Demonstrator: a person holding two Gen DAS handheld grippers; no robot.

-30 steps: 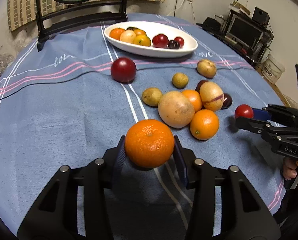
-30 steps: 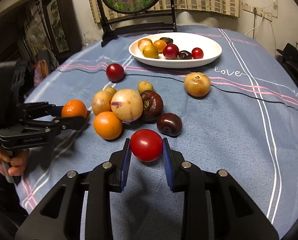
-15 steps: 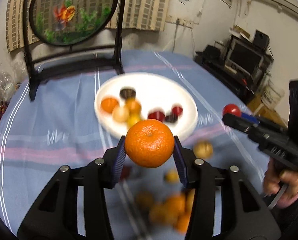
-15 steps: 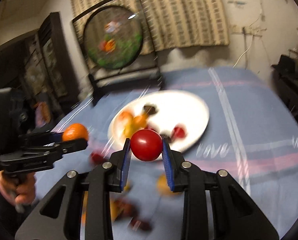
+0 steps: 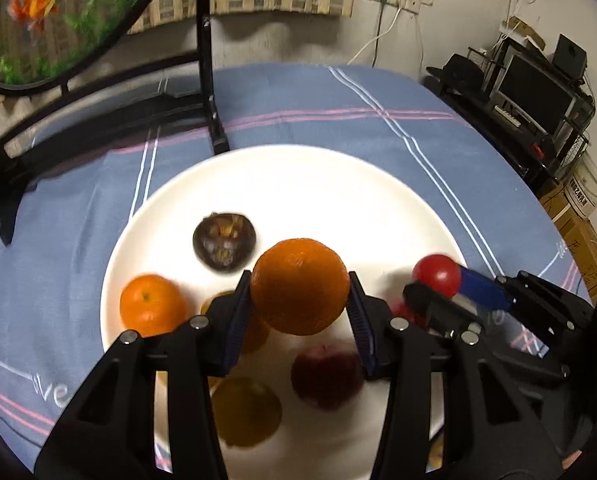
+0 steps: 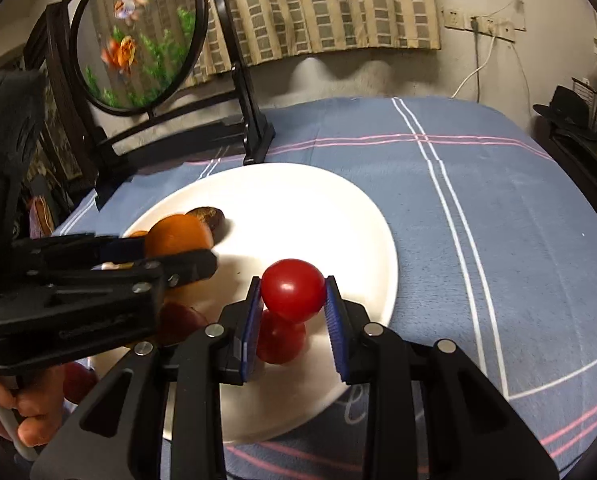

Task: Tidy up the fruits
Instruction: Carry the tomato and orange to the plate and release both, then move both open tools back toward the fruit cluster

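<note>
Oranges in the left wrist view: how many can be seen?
2: one orange clamped in the left gripper above the white plate, another orange lying on the plate's left side. The grippers may hide more.

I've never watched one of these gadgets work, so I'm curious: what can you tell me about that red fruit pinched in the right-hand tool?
The red fruit is small, round, smooth and glossy, with a highlight on its skin, much like a cherry tomato. The right gripper clamps it between two blue ribbed pads, one on each side. It hangs in the air above the white plate, touching nothing but the pads, directly over another red fruit lying on the plate.
</note>
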